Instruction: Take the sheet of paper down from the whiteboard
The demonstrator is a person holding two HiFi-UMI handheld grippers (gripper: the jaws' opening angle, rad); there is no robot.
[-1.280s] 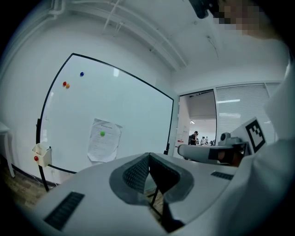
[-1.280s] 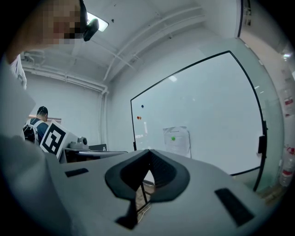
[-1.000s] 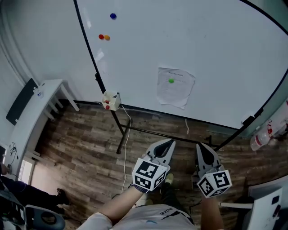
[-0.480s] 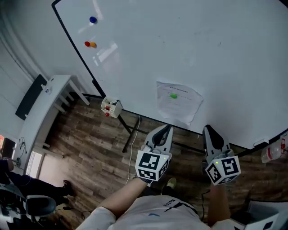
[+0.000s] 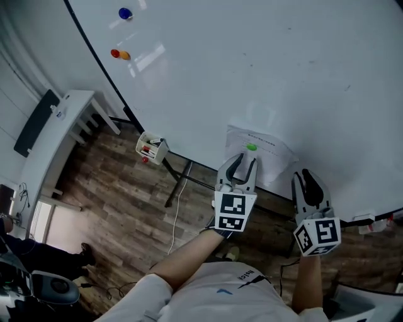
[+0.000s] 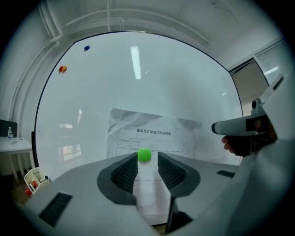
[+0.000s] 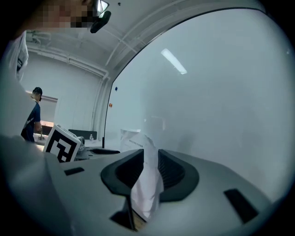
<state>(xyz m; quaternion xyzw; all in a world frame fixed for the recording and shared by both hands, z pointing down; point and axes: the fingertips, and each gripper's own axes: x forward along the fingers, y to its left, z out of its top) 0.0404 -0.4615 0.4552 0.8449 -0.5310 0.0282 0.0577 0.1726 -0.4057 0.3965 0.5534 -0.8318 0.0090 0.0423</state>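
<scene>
A creased printed sheet of paper (image 5: 267, 157) hangs on the whiteboard (image 5: 252, 69), pinned by a green magnet (image 5: 251, 148). My left gripper (image 5: 245, 158) is up against the sheet just under the magnet, its jaws opening. In the left gripper view the left gripper (image 6: 147, 159) frames the green magnet (image 6: 144, 155) between its tips without pressing on it, with the paper (image 6: 152, 133) behind. My right gripper (image 5: 306, 173) is at the sheet's lower right edge. In the right gripper view the right gripper (image 7: 150, 154) stands slightly apart, with the crumpled paper edge (image 7: 146, 189) showing in the gap.
A small marker box (image 5: 151, 146) hangs on the board's lower left frame, above the stand leg (image 5: 176, 183) and a cable. Blue (image 5: 124, 12) and red-orange magnets (image 5: 118, 54) sit at the upper left. A white desk (image 5: 60, 129) stands left. A person (image 7: 34, 117) is far off.
Both grippers have moved forward from over the floor up to the paper on the board. The left jaws, shut before, now stand apart around the green magnet.
</scene>
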